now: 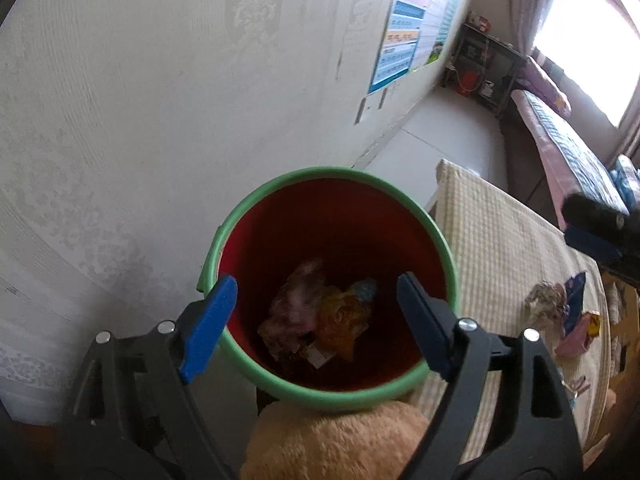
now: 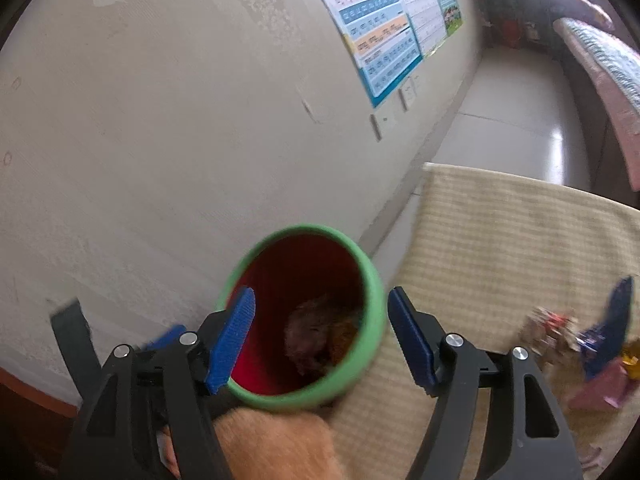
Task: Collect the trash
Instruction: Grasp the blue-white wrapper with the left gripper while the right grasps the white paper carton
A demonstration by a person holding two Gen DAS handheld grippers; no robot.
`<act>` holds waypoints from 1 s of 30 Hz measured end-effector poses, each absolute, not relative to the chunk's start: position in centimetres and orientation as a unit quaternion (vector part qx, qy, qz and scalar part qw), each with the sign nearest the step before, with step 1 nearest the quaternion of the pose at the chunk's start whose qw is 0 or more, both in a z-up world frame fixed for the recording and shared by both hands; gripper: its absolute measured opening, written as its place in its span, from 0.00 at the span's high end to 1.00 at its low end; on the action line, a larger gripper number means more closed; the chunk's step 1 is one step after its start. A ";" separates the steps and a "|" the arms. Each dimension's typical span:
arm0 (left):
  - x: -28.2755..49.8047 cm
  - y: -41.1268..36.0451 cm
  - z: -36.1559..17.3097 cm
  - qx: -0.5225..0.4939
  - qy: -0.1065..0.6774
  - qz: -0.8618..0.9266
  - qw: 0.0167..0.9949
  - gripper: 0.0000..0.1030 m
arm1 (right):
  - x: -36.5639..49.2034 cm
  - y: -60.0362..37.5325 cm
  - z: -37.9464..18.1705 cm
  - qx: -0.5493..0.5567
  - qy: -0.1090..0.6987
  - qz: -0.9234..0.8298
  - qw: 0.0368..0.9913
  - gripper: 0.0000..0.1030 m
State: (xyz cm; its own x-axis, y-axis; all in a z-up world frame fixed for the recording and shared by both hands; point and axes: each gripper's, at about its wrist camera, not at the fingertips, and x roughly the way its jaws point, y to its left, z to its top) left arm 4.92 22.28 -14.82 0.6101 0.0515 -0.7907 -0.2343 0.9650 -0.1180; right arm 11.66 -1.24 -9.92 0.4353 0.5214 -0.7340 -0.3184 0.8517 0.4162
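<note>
A red bin with a green rim [image 1: 448, 240] stands by the wall, with crumpled wrappers [image 1: 320, 312] at its bottom. My left gripper [image 1: 316, 288] is open and empty above the bin's mouth. The bin [image 2: 372, 320] also shows in the right wrist view, with my right gripper [image 2: 320, 312] open and empty over its right rim. More wrappers [image 1: 560, 312] lie on the checked cloth [image 1: 500, 248] to the right, seen too in the right wrist view [image 2: 592, 344]. My right gripper's blue tip [image 1: 592, 236] shows at the far right of the left wrist view.
A tan plush object [image 1: 332, 440] sits just in front of the bin. A white wall [image 1: 160, 120] with posters [image 2: 380, 40] is to the left. A bed [image 1: 568, 148] and dark shelf [image 1: 484, 68] stand at the room's far end.
</note>
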 end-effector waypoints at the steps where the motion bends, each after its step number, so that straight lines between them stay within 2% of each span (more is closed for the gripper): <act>1: 4.6 21.9 -14.5 -0.102 0.433 0.076 0.892 0.23 | 10.8 -2.3 -10.0 0.104 0.468 0.243 0.843 0.35; 11: 3.5 14.8 -13.0 -0.079 0.432 0.006 0.898 0.23 | 3.0 -16.8 -13.9 0.069 0.500 0.070 0.860 0.30; 18: 2.8 6.2 -13.9 -0.056 0.460 -0.088 0.882 0.23 | 0.0 -24.0 -19.7 0.165 0.548 0.003 0.820 0.30; 20: 2.9 4.0 -14.5 -0.041 0.470 -0.103 0.876 0.23 | 0.0 -24.4 -21.0 0.201 0.555 0.012 0.807 0.30; 24: 3.1 1.1 -15.1 -0.036 0.480 -0.119 0.868 0.23 | 0.1 -23.5 -22.1 0.206 0.557 0.038 0.804 0.30; 25: 3.4 0.5 -15.2 -0.033 0.481 -0.120 0.868 0.23 | 0.1 -23.5 -22.1 0.208 0.553 0.045 0.805 0.32; 27: 4.2 -0.4 -15.2 -0.020 0.481 -0.121 0.868 0.23 | -0.3 -23.3 -22.0 0.207 0.546 0.054 0.810 0.53; 28: 4.6 -0.8 -15.2 -0.016 0.480 -0.123 0.869 0.23 | -0.5 -23.6 -21.8 0.207 0.541 0.057 0.813 0.56; 30: 5.8 -1.7 -15.3 -0.008 0.478 -0.128 0.869 0.23 | -0.9 -24.5 -21.2 0.220 0.531 0.072 0.815 0.73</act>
State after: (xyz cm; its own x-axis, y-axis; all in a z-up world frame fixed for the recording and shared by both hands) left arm 5.83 -1.71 -15.30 0.5101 -0.2308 -0.8286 0.2154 0.9669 -0.1367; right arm -0.93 -24.51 -21.22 0.4264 0.3508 -0.8338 0.1163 0.8928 0.4351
